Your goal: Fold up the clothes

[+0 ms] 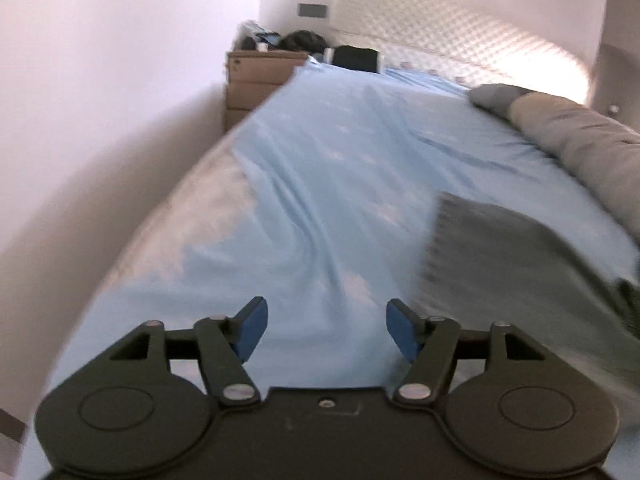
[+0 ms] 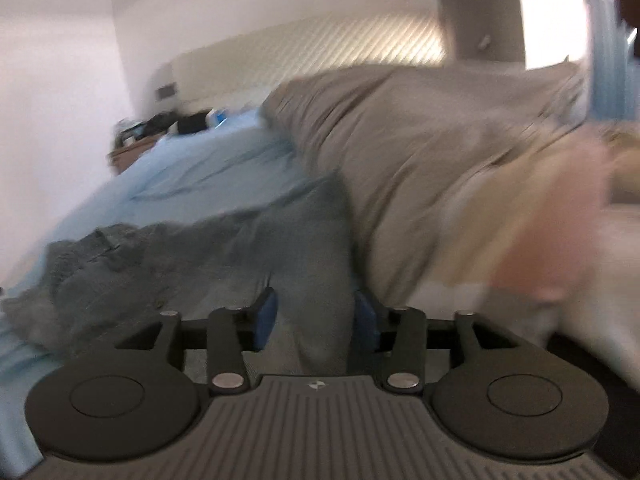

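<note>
A dark grey-green garment (image 2: 192, 256) lies crumpled on the light blue bed sheet (image 2: 180, 176). My right gripper (image 2: 316, 320) hovers low over the garment's near edge. Its blue pads (image 2: 266, 320) stand apart with cloth showing in the gap, and neither pad presses on it. In the left wrist view the same garment (image 1: 520, 264) lies to the right, blurred. My left gripper (image 1: 326, 330) is open over bare blue sheet (image 1: 320, 180), left of the garment, with nothing between its pads (image 1: 252, 330).
A taupe duvet (image 2: 400, 140) is bunched along the right side of the bed (image 1: 580, 132). A blurred pale shape (image 2: 540, 240) sits at the right. A wooden nightstand (image 1: 256, 80) with dark items and a quilted headboard (image 1: 440, 28) stand at the far end. A wall runs along the left.
</note>
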{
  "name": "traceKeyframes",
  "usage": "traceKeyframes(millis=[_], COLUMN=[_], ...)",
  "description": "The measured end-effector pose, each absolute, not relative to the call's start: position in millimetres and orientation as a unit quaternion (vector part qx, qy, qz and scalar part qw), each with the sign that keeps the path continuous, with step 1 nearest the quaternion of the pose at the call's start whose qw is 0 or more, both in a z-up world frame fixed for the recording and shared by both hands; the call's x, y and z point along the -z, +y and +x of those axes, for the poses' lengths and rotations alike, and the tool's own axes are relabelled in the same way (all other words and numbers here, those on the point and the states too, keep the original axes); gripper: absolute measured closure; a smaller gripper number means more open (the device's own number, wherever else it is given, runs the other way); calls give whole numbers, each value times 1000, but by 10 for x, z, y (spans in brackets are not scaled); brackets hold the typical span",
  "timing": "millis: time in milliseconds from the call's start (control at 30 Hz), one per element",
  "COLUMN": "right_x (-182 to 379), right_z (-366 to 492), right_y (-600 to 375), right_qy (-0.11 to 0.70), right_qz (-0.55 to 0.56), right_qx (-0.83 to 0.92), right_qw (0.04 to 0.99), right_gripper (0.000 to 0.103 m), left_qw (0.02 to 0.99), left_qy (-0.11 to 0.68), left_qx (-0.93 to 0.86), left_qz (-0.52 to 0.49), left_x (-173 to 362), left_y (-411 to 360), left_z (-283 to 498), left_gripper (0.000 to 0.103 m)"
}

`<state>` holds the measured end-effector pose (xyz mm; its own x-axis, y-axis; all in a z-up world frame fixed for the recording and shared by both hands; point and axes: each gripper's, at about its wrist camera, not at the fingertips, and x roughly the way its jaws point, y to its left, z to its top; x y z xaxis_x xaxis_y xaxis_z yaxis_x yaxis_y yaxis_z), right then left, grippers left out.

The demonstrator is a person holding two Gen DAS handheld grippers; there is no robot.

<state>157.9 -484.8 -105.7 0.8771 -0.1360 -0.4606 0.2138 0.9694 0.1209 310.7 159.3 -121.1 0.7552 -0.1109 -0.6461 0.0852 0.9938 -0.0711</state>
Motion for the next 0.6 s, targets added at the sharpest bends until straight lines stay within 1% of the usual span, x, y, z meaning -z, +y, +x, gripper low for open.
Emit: traceKeyframes(millis=[33,167,233,300,400,433,467,500,533,600], right_x=[1033,977,984,1009,1069,1104,1136,1172,1204,1249], right_z=[1517,1439,1401,1343,1283,1262,1248,1256,1289,1336], right_y=[-4803,-4641,-4542,-4482,-4399,-4380,-4366,-4348,-4320,-4235], right_qy=[219,195,194,194,196,200,206,212,218,228], right_qz=[77,77,75,79,92,97,102,104,103,98], right_qx=[105,113,116,113,111,111,110,110,109,106], right_qw=[967,971,971,971,970,969,967,965,964,963], right_gripper=[38,38,38,38,38,38,38,38,38,38], left_qw=[937,931,929,927,926,927,928,928,928,926], left_qy=[346,365,370,375,377,374,372,371,370,372], left_qx=[48,27,24,8,8,10,13,17,21,26], left_qz=[-16,5,12,28,29,33,36,40,43,52], left_x=[1253,1469,1559,1636,1716,1728,1739,1744,1749,1747], left_y=[1632,1717,1746,1751,1786,1786,1785,1776,1767,1734], left_z=[3223,3675,3846,3981,4106,4125,4142,4151,4159,4170], left_gripper=[39,40,43,44,43,44,50,60,65,95])
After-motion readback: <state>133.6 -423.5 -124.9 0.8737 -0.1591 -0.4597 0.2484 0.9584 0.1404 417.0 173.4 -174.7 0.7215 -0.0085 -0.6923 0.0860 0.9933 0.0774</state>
